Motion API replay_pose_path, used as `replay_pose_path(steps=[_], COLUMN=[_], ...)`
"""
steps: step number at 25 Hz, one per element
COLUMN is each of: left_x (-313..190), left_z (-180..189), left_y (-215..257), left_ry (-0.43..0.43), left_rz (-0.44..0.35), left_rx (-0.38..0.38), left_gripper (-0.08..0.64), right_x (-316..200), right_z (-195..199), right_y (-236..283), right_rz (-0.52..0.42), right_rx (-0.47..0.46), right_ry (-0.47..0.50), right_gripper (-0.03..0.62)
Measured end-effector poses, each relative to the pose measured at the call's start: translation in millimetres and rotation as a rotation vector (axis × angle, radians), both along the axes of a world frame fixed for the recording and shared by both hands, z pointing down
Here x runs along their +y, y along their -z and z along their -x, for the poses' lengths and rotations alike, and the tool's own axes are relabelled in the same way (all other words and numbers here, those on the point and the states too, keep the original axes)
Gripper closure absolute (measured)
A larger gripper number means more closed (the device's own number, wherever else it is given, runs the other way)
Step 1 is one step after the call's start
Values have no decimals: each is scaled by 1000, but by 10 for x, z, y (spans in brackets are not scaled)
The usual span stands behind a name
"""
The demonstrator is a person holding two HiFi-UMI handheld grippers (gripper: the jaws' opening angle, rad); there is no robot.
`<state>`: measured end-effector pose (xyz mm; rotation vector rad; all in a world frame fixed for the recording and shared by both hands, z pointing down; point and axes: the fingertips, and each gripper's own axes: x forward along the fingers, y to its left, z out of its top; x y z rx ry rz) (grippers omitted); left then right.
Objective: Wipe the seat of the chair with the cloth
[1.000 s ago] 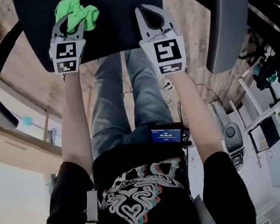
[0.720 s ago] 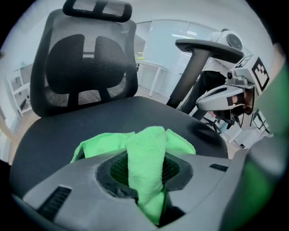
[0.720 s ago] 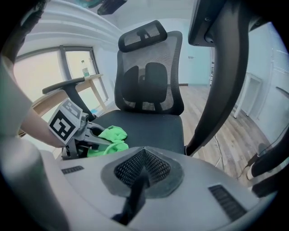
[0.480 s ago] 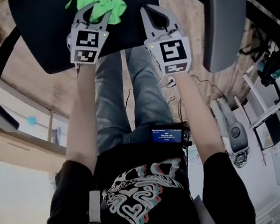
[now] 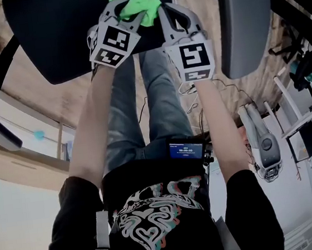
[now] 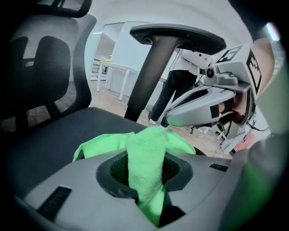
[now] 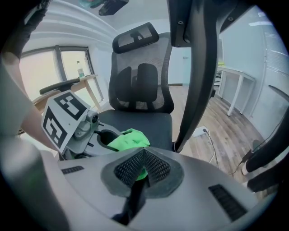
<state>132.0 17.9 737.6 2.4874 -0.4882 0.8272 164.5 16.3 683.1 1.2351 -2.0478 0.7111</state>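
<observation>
Fingers (image 6: 76,185) of the left gripper (image 5: 127,10) pinch the green cloth (image 6: 144,158) on the right part of the chair seat (image 5: 61,31), the right gripper (image 7: 137,180) is closed on nothing, so wiping seems under way with much of the seat probably left.

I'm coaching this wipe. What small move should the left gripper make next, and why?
Probably slide the left gripper leftward, with the cloth pressed on the seat. Its jaws are clamped on the cloth, which sits close beside the shut right gripper, while most of the bare seat lies to its left.
</observation>
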Motion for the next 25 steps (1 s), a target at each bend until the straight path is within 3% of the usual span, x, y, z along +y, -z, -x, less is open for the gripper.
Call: replay_pose_path(steps=[6,10,21,25], left_x=[85,121,86,25], left_z=[-182,-230,-270,-203], left_y=[46,63,58,23], left_ry=[-79,-142,-191,-203], left_rz=[-5,-27,-15,-17], left_rx=[43,24,25,-11], left_gripper=[454,454,454,454], right_x=[-93,-113,-177,-220], right_z=[-130,-146,-108,-121], right_y=[4,11,17,14], right_rz=[-6,-6,7,9], right_rx=[12,23,16,19], right_ry=[-55,-51,-66,-66], right_gripper=[591,591,591,591])
